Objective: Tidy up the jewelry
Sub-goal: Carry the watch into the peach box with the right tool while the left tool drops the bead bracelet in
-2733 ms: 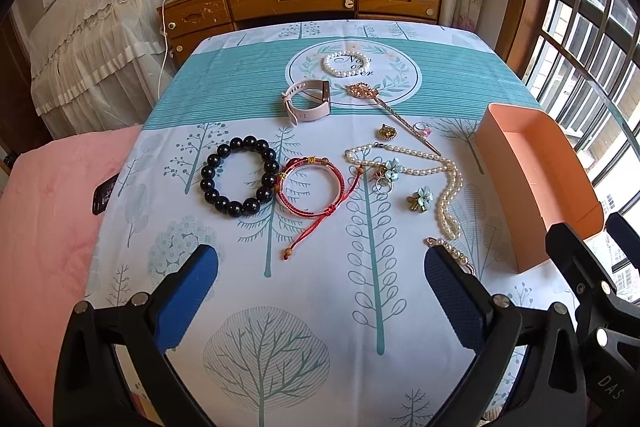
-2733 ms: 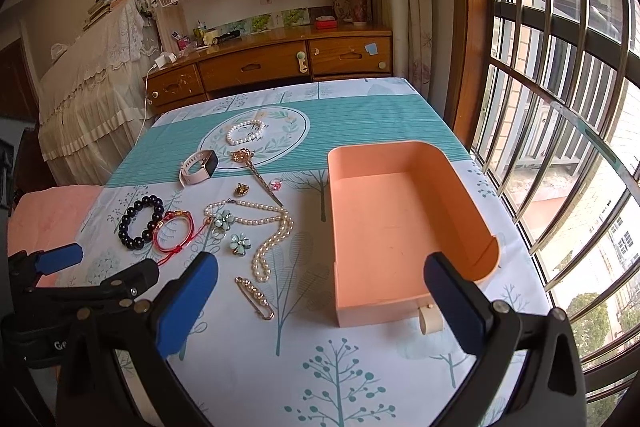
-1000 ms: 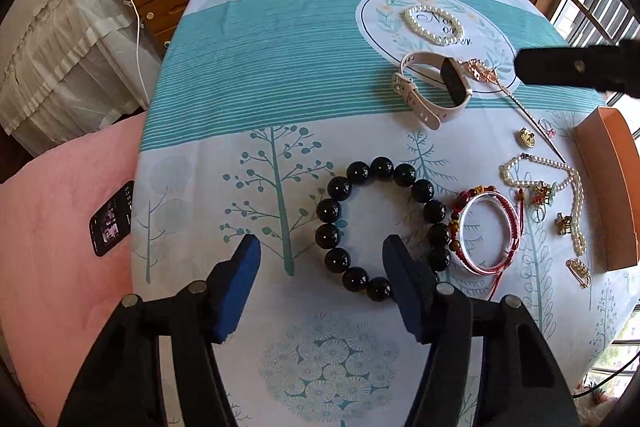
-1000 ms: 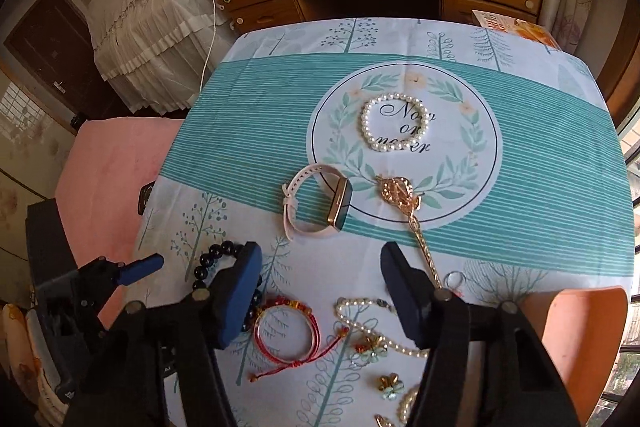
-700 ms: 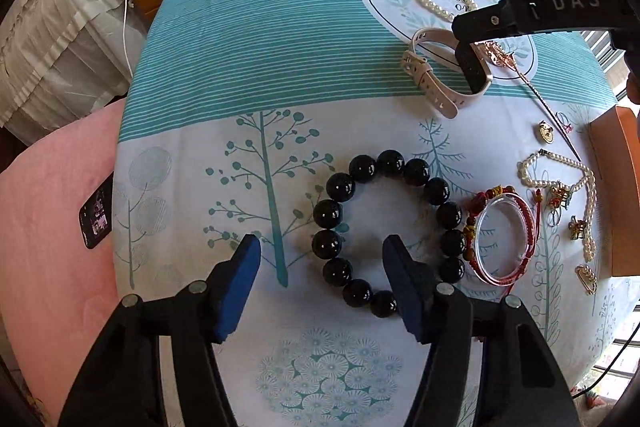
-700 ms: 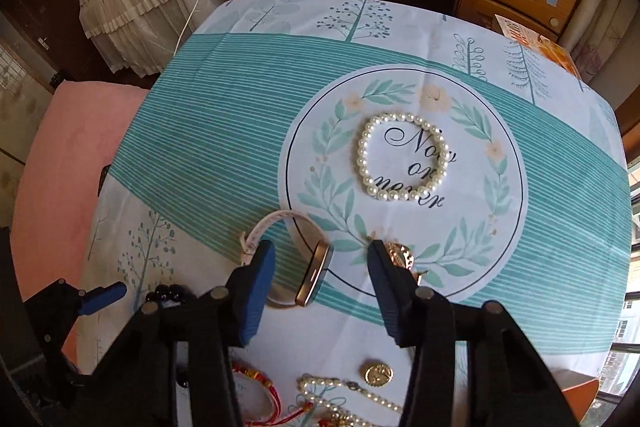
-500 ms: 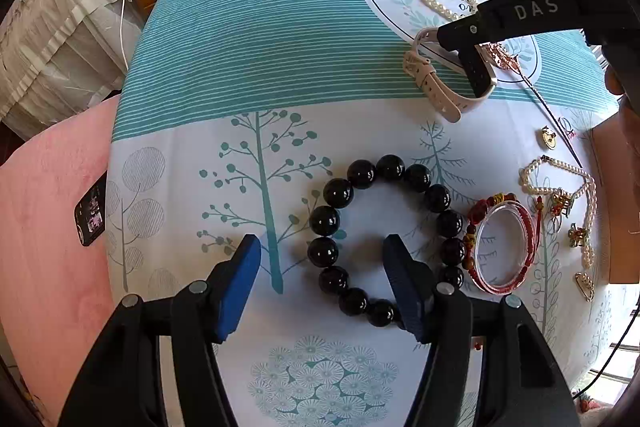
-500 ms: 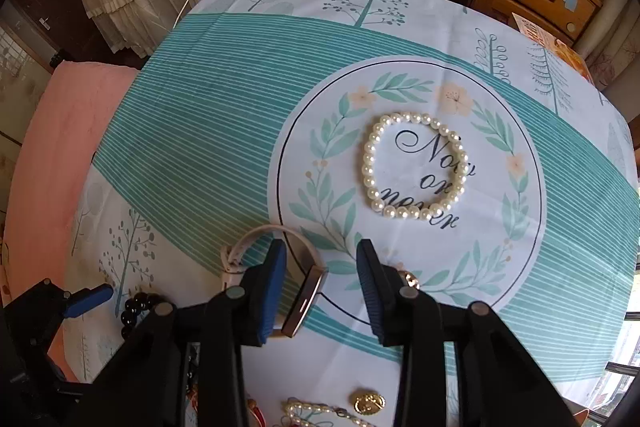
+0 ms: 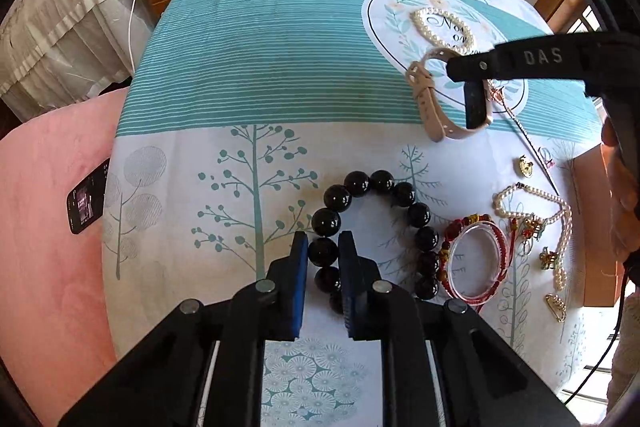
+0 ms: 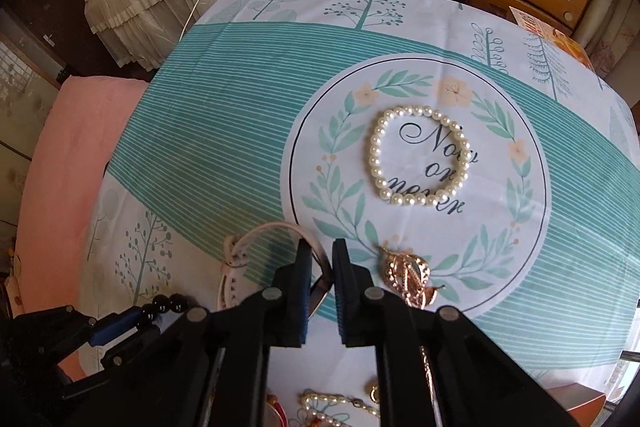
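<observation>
The left gripper (image 9: 323,251) points down at the table, and its two blue pads are closing on one bead of the black bead bracelet (image 9: 380,235). The bead sits right between the pads and they touch it on both sides. This bracelet is a ring of big, round, shiny black beads. It lies flat on the tablecloth (image 9: 256,75), near the front edge.

Just right of it, touching it, is a red string bracelet (image 9: 476,261) with a clear ring inside. Farther right lie a long pearl necklace (image 9: 556,223) and some small gold pieces.

The right gripper (image 10: 321,269) also points down, and its blue pads are closing on the pink watch (image 9: 444,99). The dark face of the watch stands on edge between the pads. The watch has a soft pale pink band that bends in a loop on the cloth, at the edge of the round leaf picture.

Just right of the watch is a gold leaf hairpin (image 10: 408,277). Farther back, inside the round picture, lies a small pearl bracelet (image 10: 418,157) of white beads in a ring.

A phone (image 9: 88,197) lies on the pink cushion (image 9: 48,227) to the left of the table.
</observation>
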Action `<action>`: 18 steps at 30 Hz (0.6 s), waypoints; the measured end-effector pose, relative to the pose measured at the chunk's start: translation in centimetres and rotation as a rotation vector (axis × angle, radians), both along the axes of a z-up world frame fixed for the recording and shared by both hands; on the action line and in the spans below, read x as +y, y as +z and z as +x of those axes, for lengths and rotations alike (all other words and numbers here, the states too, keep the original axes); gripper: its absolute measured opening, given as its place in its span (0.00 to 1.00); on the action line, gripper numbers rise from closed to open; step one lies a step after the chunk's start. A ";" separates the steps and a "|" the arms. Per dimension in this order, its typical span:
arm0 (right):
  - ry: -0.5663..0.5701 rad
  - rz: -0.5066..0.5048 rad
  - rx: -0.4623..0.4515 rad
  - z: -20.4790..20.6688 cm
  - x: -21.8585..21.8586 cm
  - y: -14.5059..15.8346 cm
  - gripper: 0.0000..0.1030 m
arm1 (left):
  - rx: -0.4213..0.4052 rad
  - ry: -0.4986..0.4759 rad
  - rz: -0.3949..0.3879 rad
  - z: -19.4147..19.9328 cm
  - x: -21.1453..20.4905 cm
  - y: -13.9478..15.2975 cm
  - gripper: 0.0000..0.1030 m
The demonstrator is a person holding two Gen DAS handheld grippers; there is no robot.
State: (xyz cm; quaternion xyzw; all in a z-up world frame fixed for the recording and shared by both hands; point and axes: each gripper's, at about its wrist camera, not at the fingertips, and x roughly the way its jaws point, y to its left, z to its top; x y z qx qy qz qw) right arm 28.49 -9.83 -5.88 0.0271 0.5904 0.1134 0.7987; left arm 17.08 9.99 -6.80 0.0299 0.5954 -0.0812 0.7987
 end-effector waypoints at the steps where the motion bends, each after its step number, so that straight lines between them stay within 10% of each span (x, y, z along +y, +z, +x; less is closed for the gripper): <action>1: -0.011 0.018 -0.011 -0.7 -0.6 0.6 0.10 | -0.011 0.006 -0.009 -0.2 0.1 0.5 0.12; 18: -0.333 0.023 -0.220 -18.7 -17.4 7.6 0.08 | -0.183 -0.080 -0.112 -2.9 -4.9 10.7 0.12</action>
